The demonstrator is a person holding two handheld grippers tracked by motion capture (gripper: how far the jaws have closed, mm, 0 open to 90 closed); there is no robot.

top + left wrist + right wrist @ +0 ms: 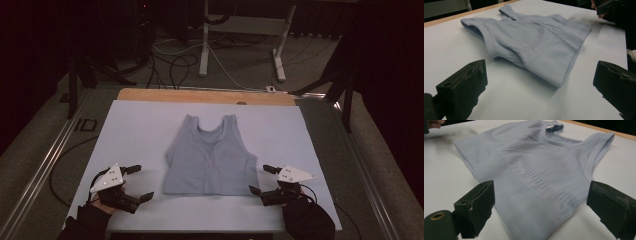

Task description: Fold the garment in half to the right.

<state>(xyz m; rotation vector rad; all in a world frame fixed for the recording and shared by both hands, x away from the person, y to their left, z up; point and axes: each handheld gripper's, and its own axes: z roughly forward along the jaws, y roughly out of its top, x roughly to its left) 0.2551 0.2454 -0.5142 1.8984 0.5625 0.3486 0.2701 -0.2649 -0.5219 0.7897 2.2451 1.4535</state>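
On the white bench (130, 125) a pale blue top (211, 157) lies flat between the two tools. Left tool (136, 182) and right tool (261, 179) both stand spread, holding nothing. It seems soft, light and floppy; the ribbed hem corners look best to pinch.

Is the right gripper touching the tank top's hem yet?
Apart. High view shows white mat between the right gripper and the tank top; its jaws stand open, nothing between them.

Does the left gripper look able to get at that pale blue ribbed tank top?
Probably yes: the left gripper is open beside the pale blue ribbed tank top, with only bare white table cover between.
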